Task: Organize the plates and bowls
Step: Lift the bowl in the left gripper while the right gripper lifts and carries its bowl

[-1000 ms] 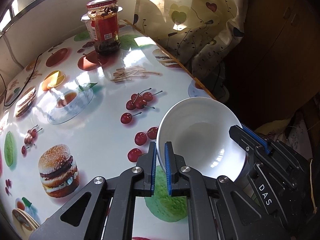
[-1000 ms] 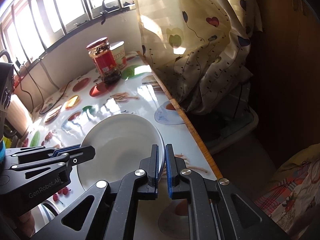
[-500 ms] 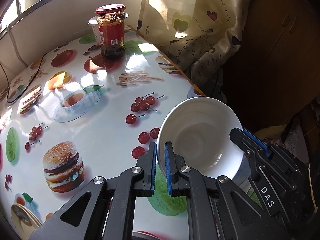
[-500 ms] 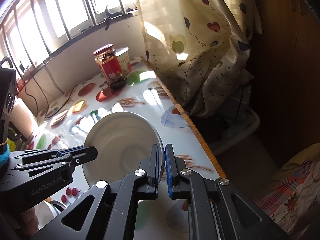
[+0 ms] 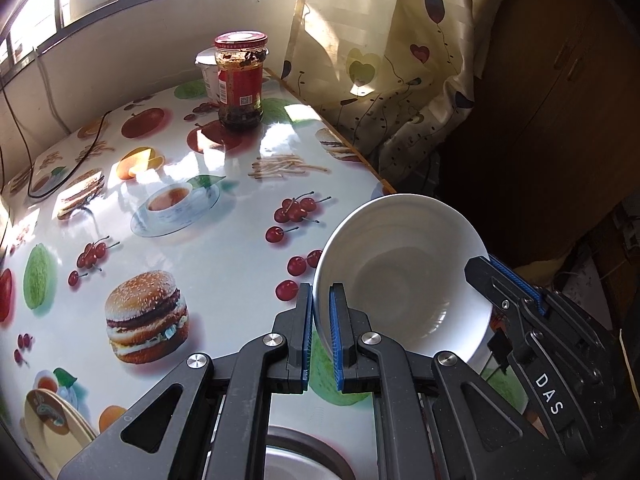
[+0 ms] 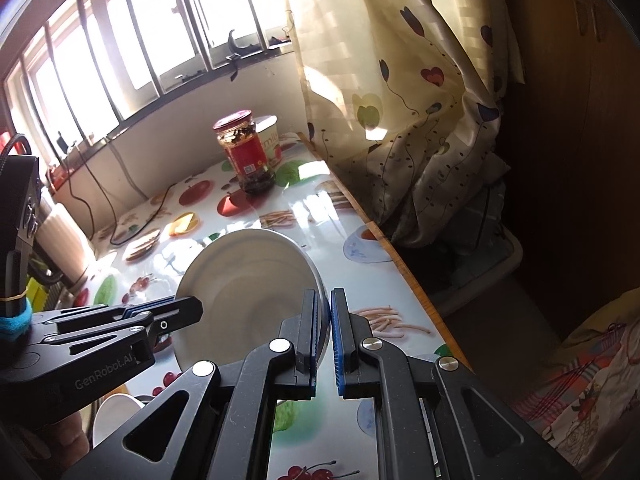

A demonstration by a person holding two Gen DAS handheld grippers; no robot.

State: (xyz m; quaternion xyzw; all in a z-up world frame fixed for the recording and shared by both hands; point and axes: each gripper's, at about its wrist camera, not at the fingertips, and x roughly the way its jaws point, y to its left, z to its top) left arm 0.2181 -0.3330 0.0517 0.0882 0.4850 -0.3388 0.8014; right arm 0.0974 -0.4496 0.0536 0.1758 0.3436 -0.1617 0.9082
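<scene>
A white bowl (image 5: 404,276) is held in the air above the fruit-print table (image 5: 224,248), tilted on edge. My left gripper (image 5: 320,324) is shut on its left rim. My right gripper (image 6: 324,324) is shut on the opposite rim; it shows at the right of the left wrist view (image 5: 504,284). In the right wrist view the bowl (image 6: 244,280) shows its grey underside, with the left gripper (image 6: 176,312) at its left. A metal bowl (image 5: 296,460) lies below the left gripper. A white dish (image 6: 116,416) sits low left.
A red-lidded jar (image 5: 240,80) and a white tub (image 5: 208,72) stand at the table's far end by the window wall. A curtain (image 5: 384,60) hangs past the table's right edge. A patterned plate (image 5: 52,424) lies at the near left. A black cable (image 5: 60,160) runs along the far left.
Both grippers have lifted the bowl higher and tilted it more upright. The views have pulled back, showing more of the table and window.
</scene>
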